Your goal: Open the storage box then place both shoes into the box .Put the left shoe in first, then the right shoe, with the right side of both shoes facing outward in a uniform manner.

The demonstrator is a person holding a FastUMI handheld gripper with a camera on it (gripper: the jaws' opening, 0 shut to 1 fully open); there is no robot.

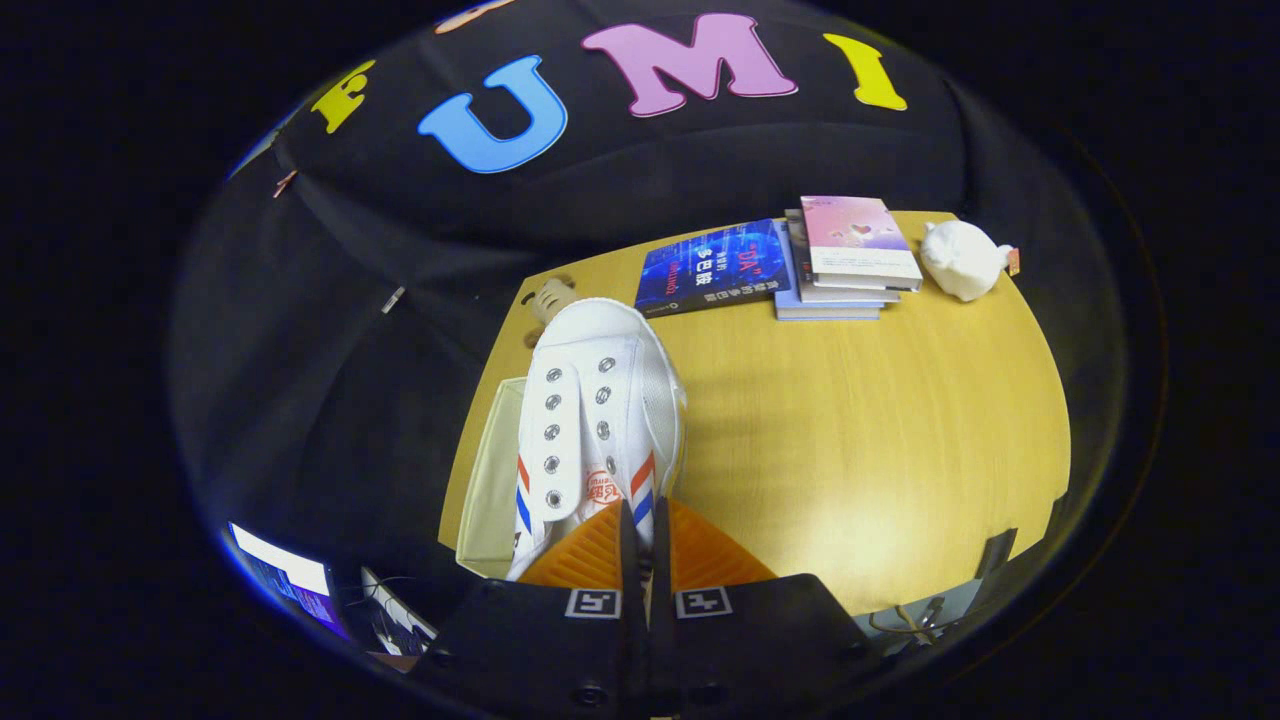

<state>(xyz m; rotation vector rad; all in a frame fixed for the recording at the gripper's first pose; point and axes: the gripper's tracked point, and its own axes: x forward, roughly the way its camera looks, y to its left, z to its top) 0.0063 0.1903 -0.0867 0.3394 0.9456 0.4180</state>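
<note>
Between gripper [645, 535] fingers: white shoe [600, 400], clamped, above storage box [490, 490].

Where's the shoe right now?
In the gripper view, the shoe is pinched by the fingers, hanging over the storage box at the table's left edge.

On the blue book [715, 265] I make out what looks like "DA" in red; the rest blurs. The red mark [601, 489] on the white shoe [600, 400] is unreadable. My gripper [645, 545], pinching that shoe, carries square coded tags [593, 603].
</note>
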